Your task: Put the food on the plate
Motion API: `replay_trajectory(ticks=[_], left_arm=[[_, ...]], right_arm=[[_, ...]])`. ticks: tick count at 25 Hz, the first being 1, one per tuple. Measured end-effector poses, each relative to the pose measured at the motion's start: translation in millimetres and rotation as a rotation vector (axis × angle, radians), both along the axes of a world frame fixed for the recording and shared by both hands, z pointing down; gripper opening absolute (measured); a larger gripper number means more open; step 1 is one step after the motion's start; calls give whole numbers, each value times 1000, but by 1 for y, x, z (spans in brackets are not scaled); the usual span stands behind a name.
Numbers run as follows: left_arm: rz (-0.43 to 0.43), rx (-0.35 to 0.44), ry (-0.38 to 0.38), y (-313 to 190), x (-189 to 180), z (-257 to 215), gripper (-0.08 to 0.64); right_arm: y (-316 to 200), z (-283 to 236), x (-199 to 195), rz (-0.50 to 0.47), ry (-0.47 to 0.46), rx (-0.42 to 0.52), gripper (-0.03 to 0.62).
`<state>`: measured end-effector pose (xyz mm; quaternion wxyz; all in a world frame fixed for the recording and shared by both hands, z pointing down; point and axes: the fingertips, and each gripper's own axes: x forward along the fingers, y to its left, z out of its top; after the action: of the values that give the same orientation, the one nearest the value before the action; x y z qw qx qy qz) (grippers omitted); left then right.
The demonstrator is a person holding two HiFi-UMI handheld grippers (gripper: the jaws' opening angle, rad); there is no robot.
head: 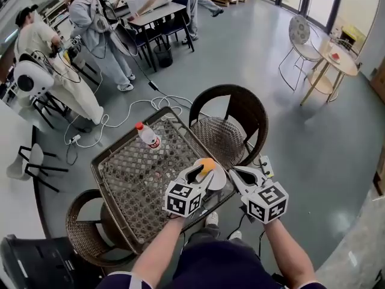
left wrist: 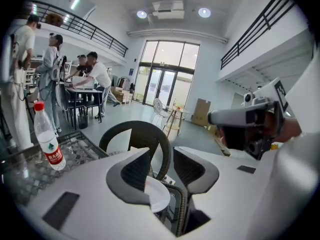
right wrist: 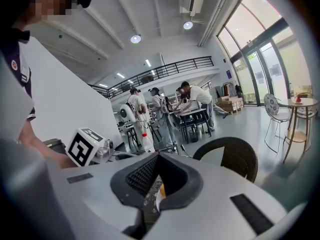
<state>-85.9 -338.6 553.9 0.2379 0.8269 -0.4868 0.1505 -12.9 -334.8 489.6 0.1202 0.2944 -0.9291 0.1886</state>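
**A:** Head view first. The food (head: 207, 164), an orange lump, sits on the far side of the plate (head: 220, 180). That plate is at the near right corner of the table (head: 129, 179).

**B:** And the left gripper (head: 203, 172)?

**A:** Right over the food, tips above it, no grip that I can see. The right gripper (head: 238, 173) hangs just right of the plate, and I'd say it's parked there to stay clear. 1 bottle (head: 147, 135) stands upright, well apart, on the far side.

**B:** Left gripper view?

**A:** On the left gripper (left wrist: 161, 153) the 2 jaws stand partly apart, a narrow gap with nothing in it. The plate (left wrist: 156, 195) shows below them and a chair (left wrist: 135, 125) beyond. To me that reads as food set down and the tool empty.

**B:** Right gripper view?

**A:** The right gripper (right wrist: 157, 155) has its tips meeting, closed on nothing. Through the hollow under them shows a sliver of the food (right wrist: 162, 190) and the plate (right wrist: 158, 200).

**B:** Which way does the food point?

**A:** Can't tell. It looks roundish, it's half hidden by a left jaw, and no long axis shows.
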Motion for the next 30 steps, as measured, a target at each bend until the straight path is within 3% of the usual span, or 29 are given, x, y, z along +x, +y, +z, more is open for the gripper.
replay_trajectory(ticks=[7, 12, 19, 30], left_arm=[[8, 185, 33, 9, -4, -78, 12], [6, 254, 62, 18, -7, -117, 9], [17, 264, 105, 28, -5, -133, 9], [29, 263, 112, 32, 1, -138, 8]], right_arm=[[-12, -33, -14, -14, -67, 57, 5], [-12, -65, -22, -23, -111, 131, 5], [-5, -80, -26, -26, -126, 186, 5], [2, -88, -24, -36, -136, 215, 5]])
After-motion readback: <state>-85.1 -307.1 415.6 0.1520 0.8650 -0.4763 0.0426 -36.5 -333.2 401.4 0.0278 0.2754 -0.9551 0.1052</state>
